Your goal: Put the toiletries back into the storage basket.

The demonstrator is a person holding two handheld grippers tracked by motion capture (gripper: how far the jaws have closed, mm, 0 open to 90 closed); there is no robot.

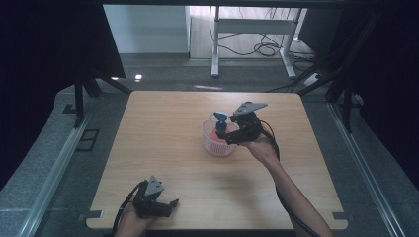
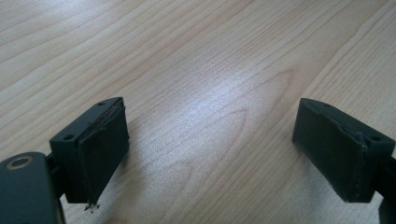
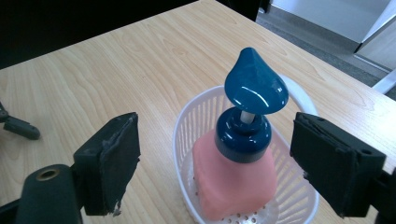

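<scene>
Right gripper [image 1: 228, 132] held over the middle of the table [image 1: 168, 148], jaws spread wide with nothing pinched. In the right gripper view [image 3: 212, 161], one jaw on either side of a pink soap bottle [image 3: 233, 179], pads clear of it on both sides. Bottle upright in a small white basket [image 3: 187, 126], topped by a dark blue collar and a lighter blue drop-shaped pump head [image 3: 254, 86]. Basket slotted along its wall, holes in its floor, sitting flat on the wood. From the high view, basket [image 1: 210, 143] a little right of the table's centre, bottle [image 1: 217, 132] just left of the gripper's body, pump head [image 1: 220, 117] rising above the rim.

Left gripper [image 1: 170, 205] low at the near edge of the table, well apart from the basket, held in a hand [image 1: 129, 223]. Jaws spread wide there too [image 2: 210, 149], empty, only bare wood grain between the pads.
</scene>
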